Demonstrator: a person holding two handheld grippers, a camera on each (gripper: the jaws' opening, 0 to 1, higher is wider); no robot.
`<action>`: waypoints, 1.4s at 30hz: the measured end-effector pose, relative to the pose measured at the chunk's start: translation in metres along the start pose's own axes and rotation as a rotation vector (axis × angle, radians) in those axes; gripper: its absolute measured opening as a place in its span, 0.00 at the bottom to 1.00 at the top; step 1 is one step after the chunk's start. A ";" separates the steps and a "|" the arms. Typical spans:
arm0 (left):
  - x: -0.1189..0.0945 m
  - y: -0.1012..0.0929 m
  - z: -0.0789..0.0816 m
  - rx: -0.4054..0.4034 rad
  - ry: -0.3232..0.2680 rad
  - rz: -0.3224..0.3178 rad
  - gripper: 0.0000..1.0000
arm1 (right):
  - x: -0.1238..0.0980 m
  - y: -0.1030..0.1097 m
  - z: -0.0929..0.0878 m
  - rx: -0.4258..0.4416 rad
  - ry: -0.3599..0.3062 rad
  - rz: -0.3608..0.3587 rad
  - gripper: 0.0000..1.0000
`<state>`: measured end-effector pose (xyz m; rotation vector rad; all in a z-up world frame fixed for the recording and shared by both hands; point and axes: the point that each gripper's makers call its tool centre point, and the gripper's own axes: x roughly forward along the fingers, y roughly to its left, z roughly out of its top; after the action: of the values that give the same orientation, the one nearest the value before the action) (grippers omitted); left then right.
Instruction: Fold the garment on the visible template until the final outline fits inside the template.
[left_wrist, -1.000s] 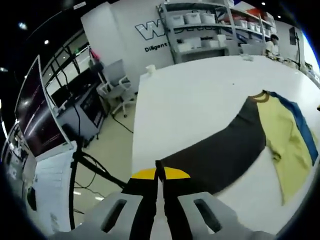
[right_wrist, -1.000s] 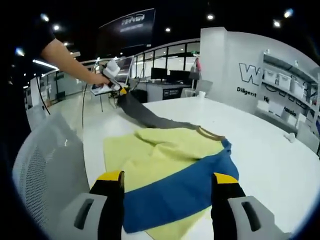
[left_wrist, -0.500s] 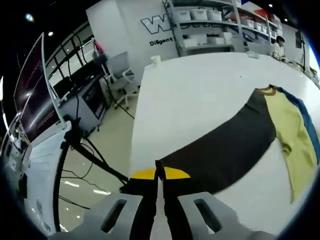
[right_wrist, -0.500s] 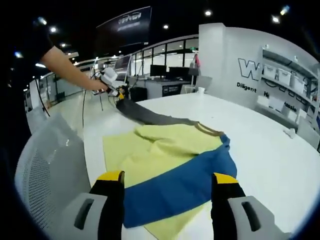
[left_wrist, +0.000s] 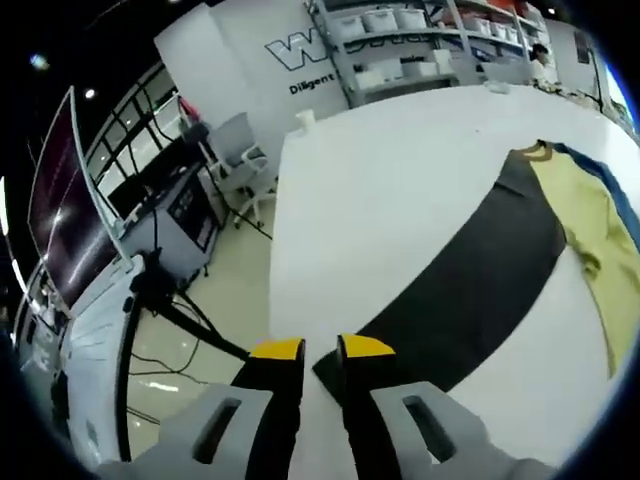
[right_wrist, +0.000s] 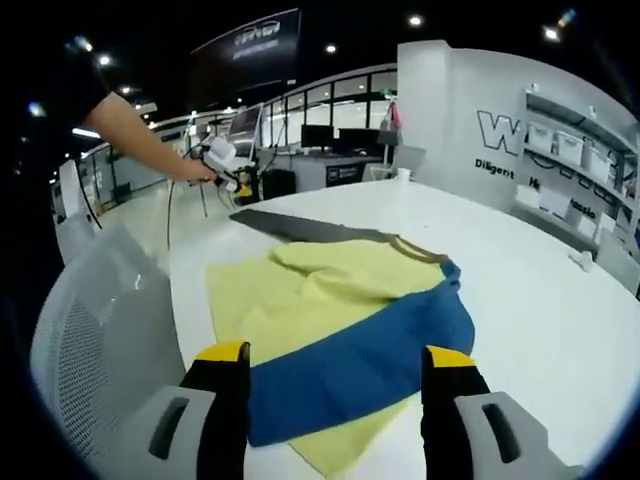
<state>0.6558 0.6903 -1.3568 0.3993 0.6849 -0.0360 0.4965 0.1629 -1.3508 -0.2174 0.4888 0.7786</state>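
The garment (right_wrist: 340, 320) lies spread on the white table (right_wrist: 540, 320), in front of my right gripper (right_wrist: 335, 385). It is a shirt with a yellow body, a broad blue band across it and a brown-trimmed collar (right_wrist: 418, 248) at its far side. One long dark grey sleeve (left_wrist: 470, 290) runs flat over the tabletop away from the yellow part toward the table's left edge. In the left gripper view the sleeve end lies just ahead of my left gripper (left_wrist: 320, 365), close by the right jaw tip; whether cloth and jaw touch I cannot tell. That gripper's yellow-tipped jaws stand a narrow gap apart with nothing between them. My right gripper's jaws are spread wide and empty, hanging over the near edge of the blue and yellow cloth.

In the right gripper view I see a person's arm (right_wrist: 140, 135) reaching out to the left gripper at the far left table corner. A mesh-backed chair (right_wrist: 95, 340) stands near left. Beyond the table are an office chair (left_wrist: 240, 165), shelving with white bins (left_wrist: 400, 50) against a lettered wall, and a paper cup (left_wrist: 305, 118) at the far table edge.
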 end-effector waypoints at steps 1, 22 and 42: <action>-0.001 0.001 0.000 0.005 0.003 -0.002 0.19 | 0.001 0.001 0.000 0.002 -0.001 0.002 0.67; -0.021 -0.027 0.002 0.070 -0.047 -0.132 0.24 | 0.012 0.036 -0.019 -0.017 0.061 0.093 0.43; -0.046 -0.093 -0.003 0.186 -0.110 -0.313 0.49 | 0.022 0.082 -0.050 -0.102 0.186 0.226 0.28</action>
<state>0.6030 0.6007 -1.3623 0.4615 0.6323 -0.4179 0.4341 0.2152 -1.4057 -0.3350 0.6577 1.0108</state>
